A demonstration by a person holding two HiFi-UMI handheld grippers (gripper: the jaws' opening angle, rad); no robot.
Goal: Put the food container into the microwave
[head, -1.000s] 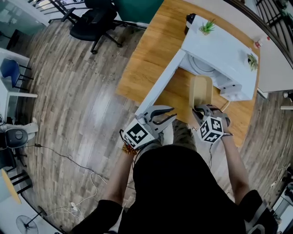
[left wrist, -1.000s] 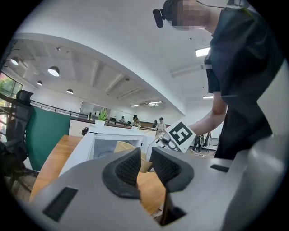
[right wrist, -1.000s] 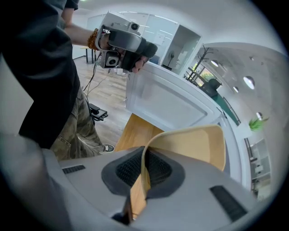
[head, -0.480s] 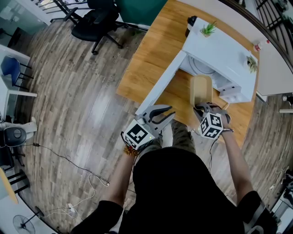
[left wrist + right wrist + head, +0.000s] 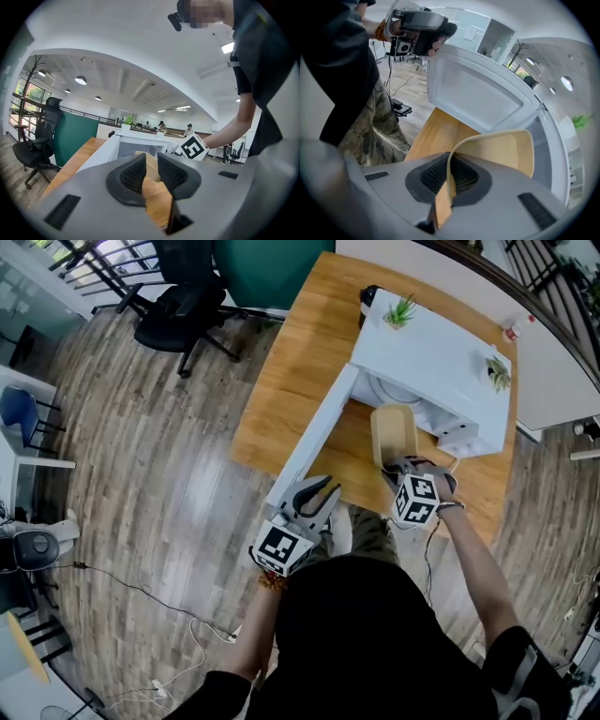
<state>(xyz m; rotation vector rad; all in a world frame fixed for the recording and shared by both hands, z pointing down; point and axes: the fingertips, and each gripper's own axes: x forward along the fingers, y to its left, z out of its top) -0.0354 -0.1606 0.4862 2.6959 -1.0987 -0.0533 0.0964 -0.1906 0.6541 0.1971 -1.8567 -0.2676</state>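
Grip: pinching food container (image 5: 506,150) wall in right gripper (image 5: 450,174) before open microwave (image 5: 441,352). Holding left gripper (image 5: 151,171) spread beside microwave door (image 5: 314,432).

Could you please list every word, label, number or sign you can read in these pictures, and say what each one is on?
There is no readable text anywhere.
On the left gripper and the right gripper: cubes with black-and-white square patterns, no letters or numbers.
On the microwave and the food container: no print visible.
On the small white wall panel: any marks are too small to read.
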